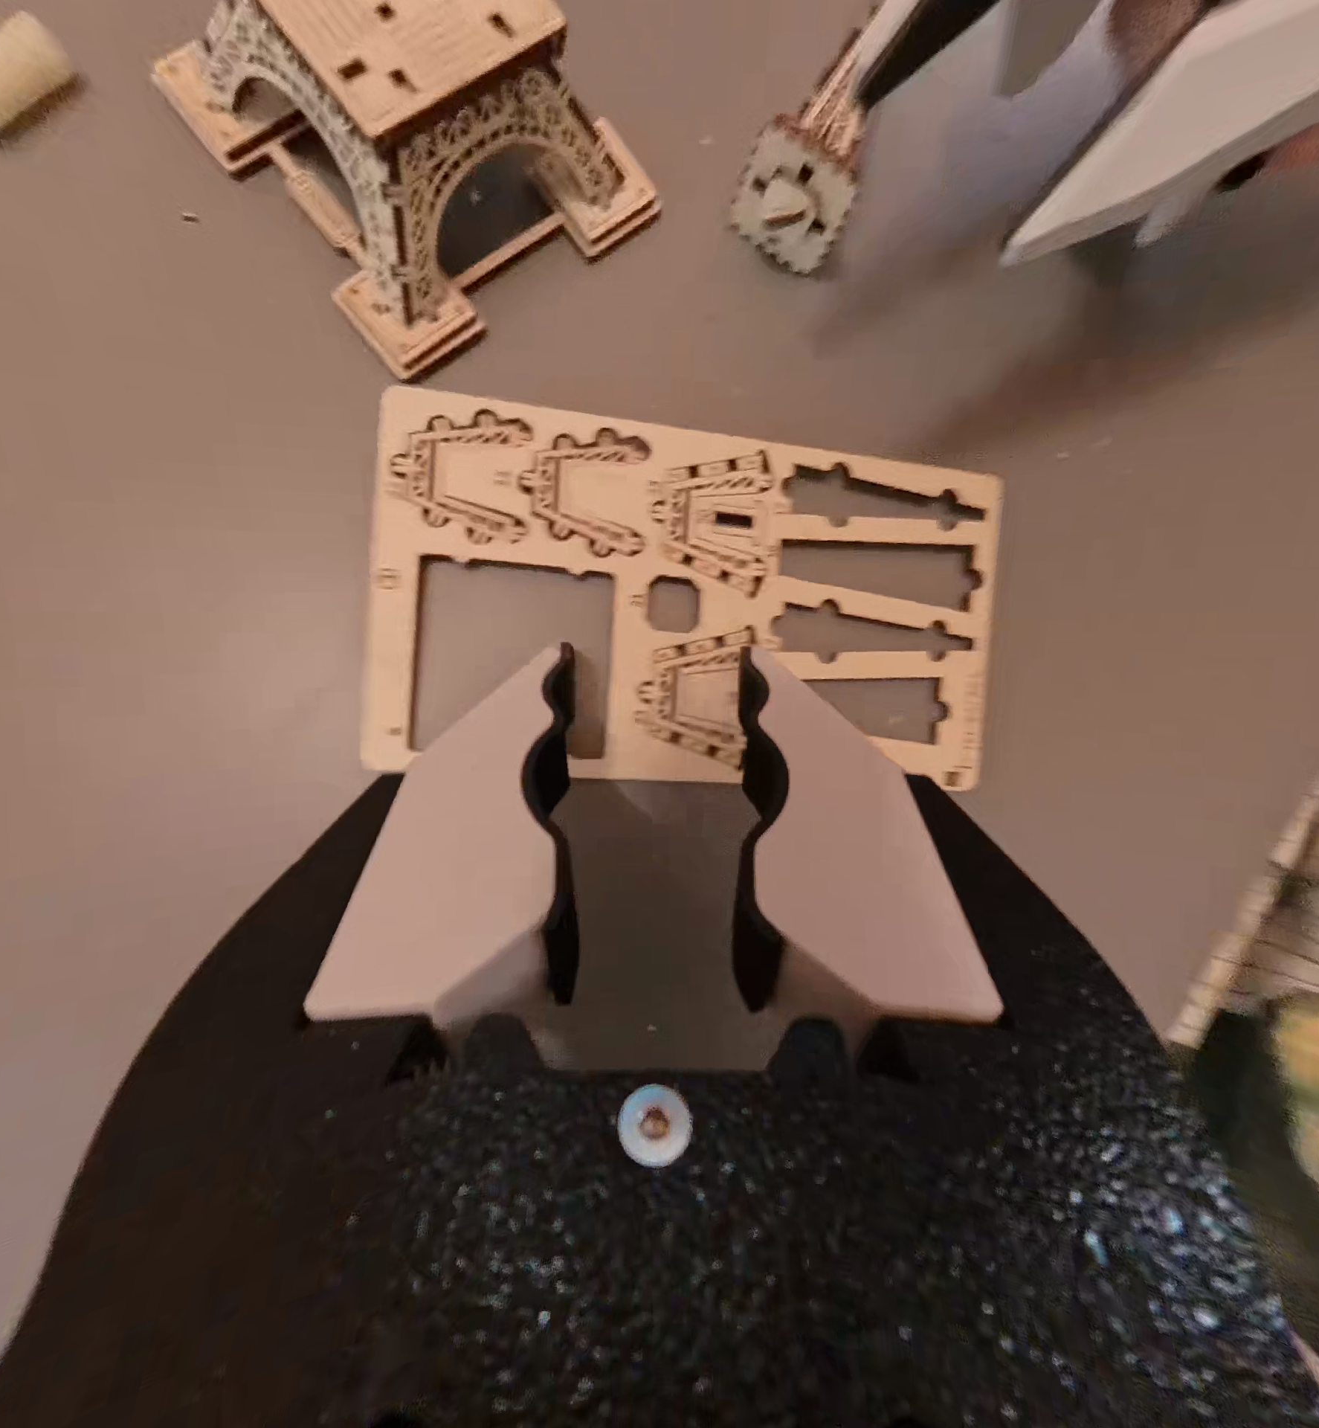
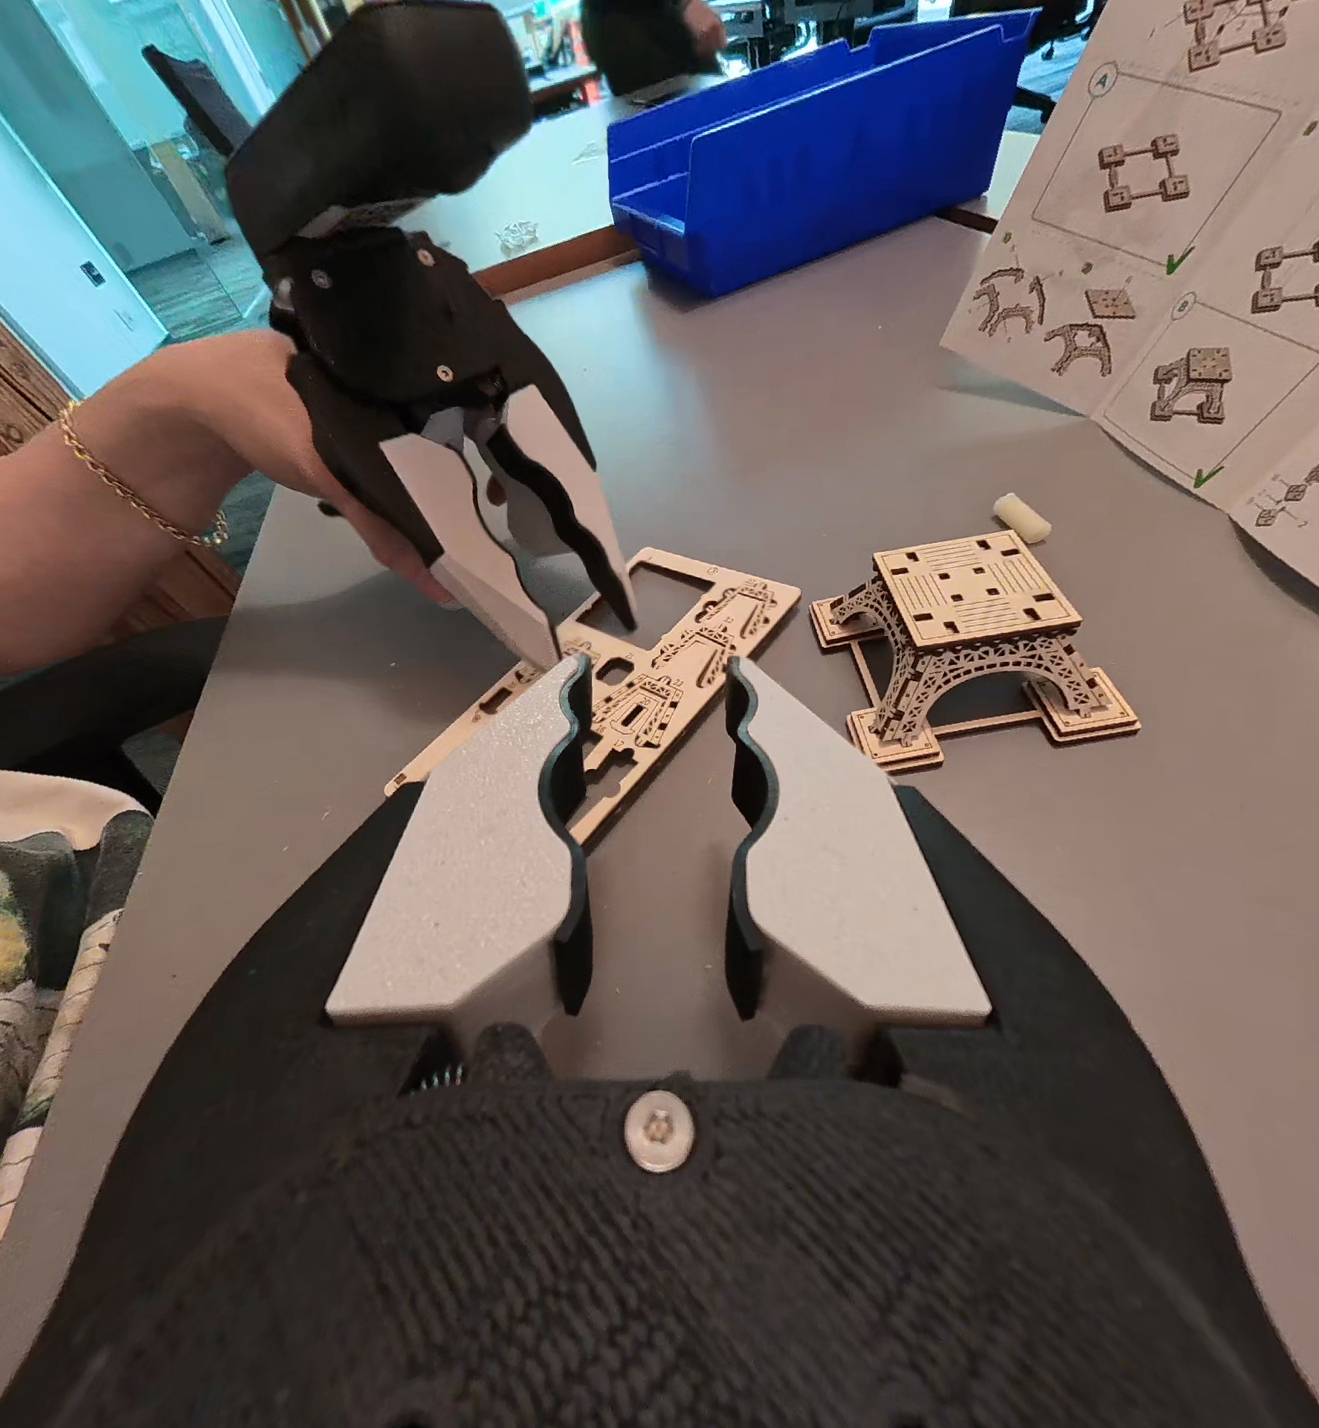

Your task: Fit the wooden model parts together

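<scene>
A flat wooden sheet [image 1: 624, 680] of cut-out parts lies on the grey table, with several parts still in it; it also shows in the right wrist view [image 2: 776, 599]. The built tower base [image 1: 440, 93] stands beyond it, to its right in the right wrist view [image 2: 973, 595]. My left gripper [image 1: 656, 664] is open and empty just above the sheet, as the right wrist view also shows [image 2: 591, 637]. My right gripper [image 2: 658, 676] is open and empty over the sheet's near end. In the left wrist view, a blurred wooden tower section [image 1: 788, 201] shows by the right gripper's fingers [image 1: 1182, 131]; whether it is held is unclear.
A folded instruction sheet [image 2: 1182, 232] lies at the right. A blue bin [image 2: 795, 170] stands at the back. A small pale cylinder [image 2: 1021, 516] lies behind the tower base. A person's hand [image 2: 177, 433] holds the left gripper. The table edge runs along the left. One gripper's finger ends stand about 10 cm off the other's. The small pale cylinder [image 2: 1021, 516] is about equally far from each gripper, around 15 cm. It turns up in the left wrist view [image 1: 7, 71] as well.
</scene>
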{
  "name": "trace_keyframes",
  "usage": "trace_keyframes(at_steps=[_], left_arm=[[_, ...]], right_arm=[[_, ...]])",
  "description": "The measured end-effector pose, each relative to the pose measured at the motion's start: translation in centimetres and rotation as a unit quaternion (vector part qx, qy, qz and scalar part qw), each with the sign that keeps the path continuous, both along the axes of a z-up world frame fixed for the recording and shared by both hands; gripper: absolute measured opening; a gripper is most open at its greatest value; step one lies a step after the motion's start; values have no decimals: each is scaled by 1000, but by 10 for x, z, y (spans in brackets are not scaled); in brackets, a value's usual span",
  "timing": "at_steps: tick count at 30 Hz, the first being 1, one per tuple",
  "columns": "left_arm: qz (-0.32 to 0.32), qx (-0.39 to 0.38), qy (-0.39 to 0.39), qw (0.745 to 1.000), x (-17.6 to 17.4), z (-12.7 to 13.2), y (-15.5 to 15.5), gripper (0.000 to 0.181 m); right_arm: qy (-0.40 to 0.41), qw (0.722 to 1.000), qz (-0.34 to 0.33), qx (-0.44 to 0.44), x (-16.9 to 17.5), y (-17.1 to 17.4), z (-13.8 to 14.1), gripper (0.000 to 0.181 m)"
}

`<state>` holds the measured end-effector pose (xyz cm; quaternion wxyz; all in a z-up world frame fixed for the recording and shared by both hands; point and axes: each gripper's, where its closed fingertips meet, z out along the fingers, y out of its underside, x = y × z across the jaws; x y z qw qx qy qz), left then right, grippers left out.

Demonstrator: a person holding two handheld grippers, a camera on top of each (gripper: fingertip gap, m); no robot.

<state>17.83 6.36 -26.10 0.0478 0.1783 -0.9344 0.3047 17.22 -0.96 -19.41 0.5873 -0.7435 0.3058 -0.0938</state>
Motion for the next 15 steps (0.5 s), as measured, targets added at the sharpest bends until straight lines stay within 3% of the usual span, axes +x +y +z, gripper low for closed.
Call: trace_keyframes(at_steps=[5, 7, 12, 14, 15], left_arm=[[-22, 20, -17, 999, -12, 0, -3, 53], [-24, 33, -39, 998, -8, -2, -4, 41], [-53, 35, -91, 994, -4, 4, -4, 33], [-63, 11, -148, 987, 1, 15, -7, 0], [-67, 3, -174, 982, 3, 20, -7, 0]], right_arm=[[12, 1000, -1, -7, 1, 0, -6, 32], [14, 1000, -1, -7, 1, 1, -7, 32], [15, 1000, 3, -14, 0, 3, -9, 33], [18, 1000, 1, -15, 1, 2, -10, 35], [25, 1000, 0, -13, 1, 1, -11, 36]])
